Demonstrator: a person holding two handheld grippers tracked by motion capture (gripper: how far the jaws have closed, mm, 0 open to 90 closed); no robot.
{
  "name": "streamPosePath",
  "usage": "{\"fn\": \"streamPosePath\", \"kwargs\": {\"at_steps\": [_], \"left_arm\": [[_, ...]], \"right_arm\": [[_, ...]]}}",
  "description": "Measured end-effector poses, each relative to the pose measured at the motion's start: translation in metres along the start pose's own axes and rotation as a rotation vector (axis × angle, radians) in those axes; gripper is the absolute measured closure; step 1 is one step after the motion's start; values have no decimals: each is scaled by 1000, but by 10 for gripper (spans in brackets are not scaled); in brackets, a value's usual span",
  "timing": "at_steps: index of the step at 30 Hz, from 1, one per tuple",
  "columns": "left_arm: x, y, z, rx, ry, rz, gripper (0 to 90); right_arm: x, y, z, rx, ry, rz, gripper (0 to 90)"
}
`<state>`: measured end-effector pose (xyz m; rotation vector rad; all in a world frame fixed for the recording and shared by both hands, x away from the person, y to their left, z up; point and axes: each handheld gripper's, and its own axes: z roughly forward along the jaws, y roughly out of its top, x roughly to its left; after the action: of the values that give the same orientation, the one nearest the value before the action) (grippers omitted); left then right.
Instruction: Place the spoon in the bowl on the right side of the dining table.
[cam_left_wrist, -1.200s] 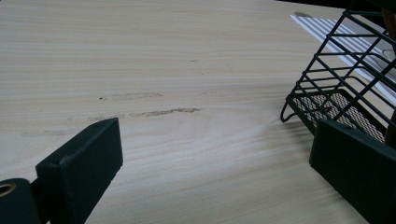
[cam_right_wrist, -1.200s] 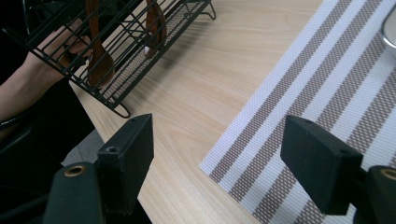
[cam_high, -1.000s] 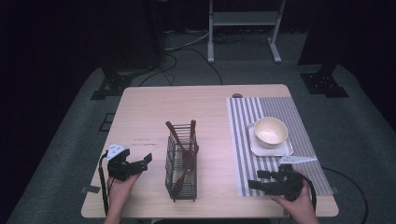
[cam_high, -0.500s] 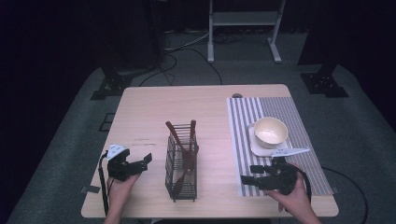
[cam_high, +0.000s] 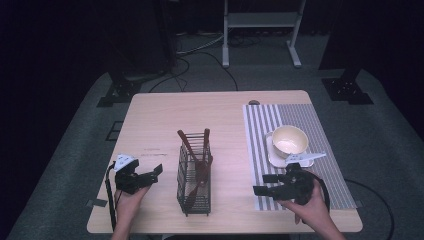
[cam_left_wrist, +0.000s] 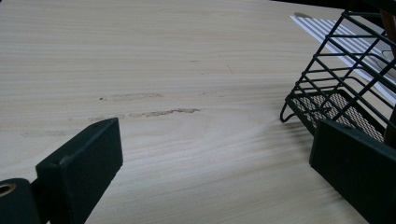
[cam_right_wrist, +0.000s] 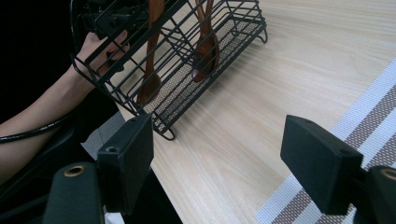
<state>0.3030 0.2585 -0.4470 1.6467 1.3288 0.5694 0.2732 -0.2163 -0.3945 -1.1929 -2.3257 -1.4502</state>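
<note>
Nearest, at the table's (cam_high: 165, 120) front edge: left gripper (cam_high: 156, 172) by the front-left corner, right gripper (cam_high: 263, 184) on the front edge of the striped mat (cam_high: 300, 117). Both jaws spread wide, gripping nothing. Between them stands the wire rack (cam_high: 194, 181), upright, holding wooden utensils (cam_high: 201, 165). Farther right, a bowl (cam_high: 289, 139) on the mat.

- Wire basket (cam_high: 195, 177) stands at lower centre of the table (cam_high: 200, 115), utensils (cam_high: 197, 165) inside.
- Bowl (cam_high: 289, 140) on a saucer (cam_high: 274, 157) lies right, on the placemat (cam_high: 300, 117).
</note>
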Motion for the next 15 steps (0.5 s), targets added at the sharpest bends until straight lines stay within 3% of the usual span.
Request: {"fn": "streamPosePath", "kwargs": {"at_steps": [15], "left_arm": [[0, 0, 0, 1, -1, 0, 17]], "right_arm": [[13, 18, 3, 18, 8, -20, 244]]}}
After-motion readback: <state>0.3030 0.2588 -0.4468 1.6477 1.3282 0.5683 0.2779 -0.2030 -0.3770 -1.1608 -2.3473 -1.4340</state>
